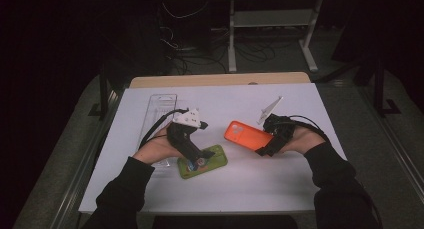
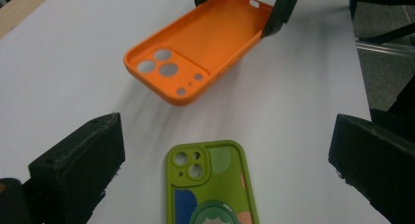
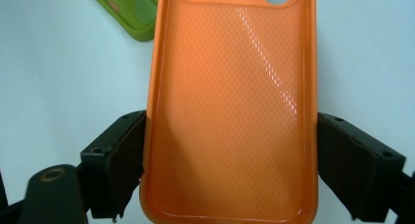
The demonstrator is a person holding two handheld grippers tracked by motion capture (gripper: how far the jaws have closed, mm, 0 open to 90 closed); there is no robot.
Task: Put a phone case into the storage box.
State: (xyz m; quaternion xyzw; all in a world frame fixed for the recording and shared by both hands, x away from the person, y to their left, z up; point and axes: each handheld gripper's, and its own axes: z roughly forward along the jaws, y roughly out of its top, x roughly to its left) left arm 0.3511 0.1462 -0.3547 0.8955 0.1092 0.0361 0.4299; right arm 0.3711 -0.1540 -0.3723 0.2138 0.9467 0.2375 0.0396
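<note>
An orange phone case point(image 1: 246, 134) hangs tilted a little above the white sheet, its hollow inside facing up. My right gripper point(image 1: 267, 145) is shut on its lower end, one pad on each long side point(image 3: 122, 160). In the right gripper view the case point(image 3: 230, 87) fills the space between the jaws. A green phone case point(image 1: 202, 162) with a round sticker lies flat on the sheet. My left gripper point(image 1: 204, 155) is over it, open, with the case point(image 2: 208, 185) lying between the wide-set jaws and untouched. The orange case point(image 2: 195, 43) floats just beyond it.
A clear plastic box point(image 1: 161, 111) lies at the sheet's left, by the left hand. The white sheet point(image 1: 225, 189) covers the wooden table point(image 1: 220, 80). Dark floor, cables and a white table frame point(image 1: 270, 19) lie beyond.
</note>
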